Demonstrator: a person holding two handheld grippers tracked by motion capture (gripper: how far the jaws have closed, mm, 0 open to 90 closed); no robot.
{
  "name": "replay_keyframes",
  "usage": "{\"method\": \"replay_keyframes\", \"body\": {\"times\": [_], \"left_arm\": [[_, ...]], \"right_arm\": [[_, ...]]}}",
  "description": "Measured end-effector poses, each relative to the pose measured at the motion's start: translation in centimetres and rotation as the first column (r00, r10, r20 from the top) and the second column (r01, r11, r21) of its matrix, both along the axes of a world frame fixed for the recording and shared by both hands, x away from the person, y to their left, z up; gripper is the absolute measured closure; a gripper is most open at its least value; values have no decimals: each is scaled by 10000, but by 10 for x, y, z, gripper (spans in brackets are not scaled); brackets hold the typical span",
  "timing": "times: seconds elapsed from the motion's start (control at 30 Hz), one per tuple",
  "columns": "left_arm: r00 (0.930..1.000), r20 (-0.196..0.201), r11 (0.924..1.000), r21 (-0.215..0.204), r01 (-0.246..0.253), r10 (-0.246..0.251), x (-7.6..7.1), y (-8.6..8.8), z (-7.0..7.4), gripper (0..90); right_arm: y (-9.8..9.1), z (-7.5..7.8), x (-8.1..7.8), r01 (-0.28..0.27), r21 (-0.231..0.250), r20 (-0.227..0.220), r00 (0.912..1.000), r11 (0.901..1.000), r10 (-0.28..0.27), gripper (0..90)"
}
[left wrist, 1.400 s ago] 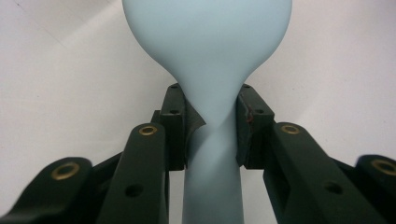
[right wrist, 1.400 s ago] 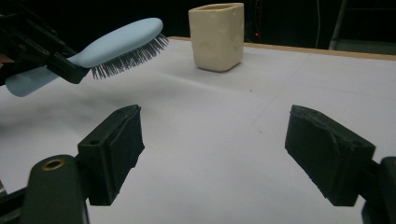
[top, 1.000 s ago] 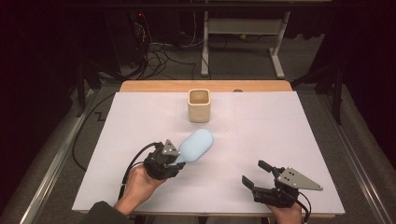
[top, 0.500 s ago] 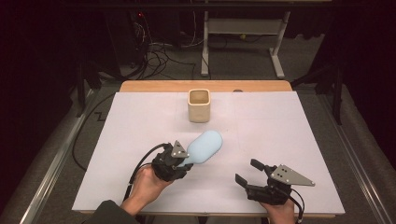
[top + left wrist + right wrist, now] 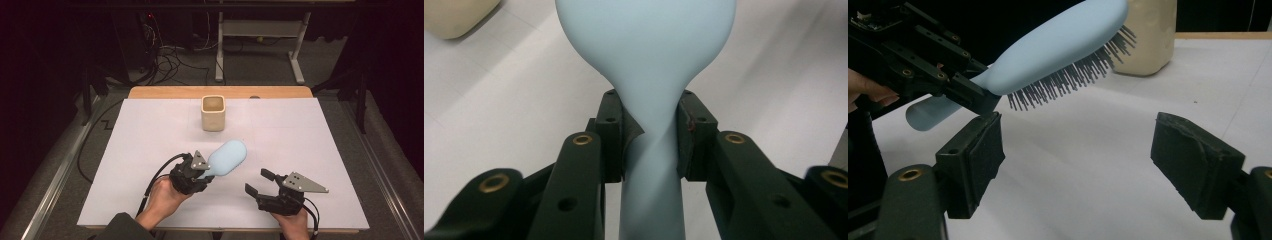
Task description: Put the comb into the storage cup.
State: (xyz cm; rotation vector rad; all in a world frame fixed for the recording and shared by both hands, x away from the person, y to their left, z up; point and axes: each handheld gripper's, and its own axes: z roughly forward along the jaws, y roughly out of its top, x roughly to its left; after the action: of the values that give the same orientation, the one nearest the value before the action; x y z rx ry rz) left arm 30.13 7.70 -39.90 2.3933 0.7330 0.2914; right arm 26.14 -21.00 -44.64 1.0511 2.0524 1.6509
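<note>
Above the white table cover (image 5: pixel 150 150), near its front edge, the light-blue hairbrush (image 5: pixel 227 158) is held clear of the surface; its long axis runs from the handle at the near left to the oval head at the far right, pointing roughly toward the cream square cup (image 5: pixel 213 113); dark bristles face downward. Body: smooth, matte, probably plastic; the head narrows into a slim neck. The left gripper (image 5: pixel 192 172) clamps that neck between both pads. The right gripper (image 5: pixel 260 184) holds nothing; its jaws stand wide, having just been closing slightly, with nothing between them.
</note>
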Motion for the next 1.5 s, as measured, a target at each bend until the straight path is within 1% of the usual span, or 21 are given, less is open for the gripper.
{"method": "replay_keyframes", "body": {"times": [0.1, 0.2, 0.23, 0.3, 0.33, 0.37, 0.4, 0.43, 0.6, 0.63, 0.73, 0.77, 0.87, 0.9, 0.93, 0.97, 1.13, 1.2, 1.33, 1.37, 1.5], "left_arm": [[10000, -18, 10000, -22, 96, -96, 0, -4, 0, 691], [9999, 26, 9999, -51, 162, -161, 0, -7, 1, 691], [9998, 25, 9998, -60, 182, -181, -1, -8, 1, 691], [9996, 31, 9996, -71, 268, -268, -1, -10, 2, 691], [9996, 61, 9995, -80, 290, -290, -1, -12, 2, 691], [9996, 61, 9995, -80, 290, -290, -1, -12, 2, 691], [9995, 63, 9995, -67, 324, -324, -1, -13, 2, 691], [9994, 42, 9994, -79, 346, -345, -1, -15, 2, 691], [9991, 42, 9991, -95, 410, -410, -1, -17, 1, 690], [9991, 42, 9991, -130, 415, -414, -1, -18, 1, 691], [9990, 52, 9989, -113, 453, -452, -2, -19, 1, 691], [9989, 45, 9988, -131, 473, -472, -2, -19, 1, 691], [9987, 49, 9986, -153, 504, -503, -2, -21, 1, 691], [9985, 58, 9984, -136, 548, -548, -3, -22, 1, 691], [9985, 58, 9984, -136, 548, -548, -3, -22, 1, 691], [9983, 72, 9982, -141, 586, -585, -3, -23, 1, 690], [9976, 54, 9976, -32, 688, -688, -3, -27, 1, 691], [9976, 127, 9976, -46, 686, -685, -4, -29, 2, 691], [9970, 136, 9970, -110, 761, -760, -5, -31, 2, 691], [9966, 124, 9966, -69, 821, -820, -4, -33, 2, 691], [9962, 81, 9960, -186, 871, -870, -4, -35, 1, 690]], "right_arm": [[7, 1, 3, -131, 8, -215, 9997, 9999, 131, 218], [9, 1, 4, -133, -20, -265, 9996, 9999, 133, 215], [12, 1, 7, -101, -38, -430, 9990, 9999, 99, 213], [13, 1, 8, -101, -21, -514, 9986, 9999, 100, 213], [14, 2, 11, -73, 4, -839, 9964, 10000, 73, 213], [14, 2, 11, -73, 4, -839, 9964, 10000, 73, 213], [14, 2, 12, -61, 39, -931, 9956, 10000, 65, 213], [14, 2, 15, 7, 256, -1125, 9936, 9997, 22, 212], [16, 2, 19, 50, 434, -1267, 9919, 9990, 6, 207], [17, 2, 21, 22, 530, -1371, 9905, 9986, 51, 204], [18, 1, 23, 2, 592, -1458, 9893, 9982, 84, 199], [20, 1, 25, -33, 646, -1567, 9876, 9979, 134, 196], [21, 1, 26, -35, 720, -1650, 9862, 9974, 154, 195], [22, 0, 28, -77, 916, -1774, 9838, 9958, 240, 195], [22, 0, 28, -77, 916, -1774, 9838, 9958, 240, 195], [22, 1, 29, -109, 1063, -1796, 9833, 9943, 300, 195], [24, 3, 32, -167, 1178, -1801, 9829, 9929, 379, 197], [24, 3, 32, -189, 1198, -1811, 9826, 9926, 406, 194], [25, 3, 33, -167, 1262, -1832, 9823, 9919, 399, 189], [25, 2, 34, -172, 1319, -1882, 9812, 9911, 420, 184], [26, 2, 35, -148, 1353, -1934, 9803, 9907, 411, 179]]}}
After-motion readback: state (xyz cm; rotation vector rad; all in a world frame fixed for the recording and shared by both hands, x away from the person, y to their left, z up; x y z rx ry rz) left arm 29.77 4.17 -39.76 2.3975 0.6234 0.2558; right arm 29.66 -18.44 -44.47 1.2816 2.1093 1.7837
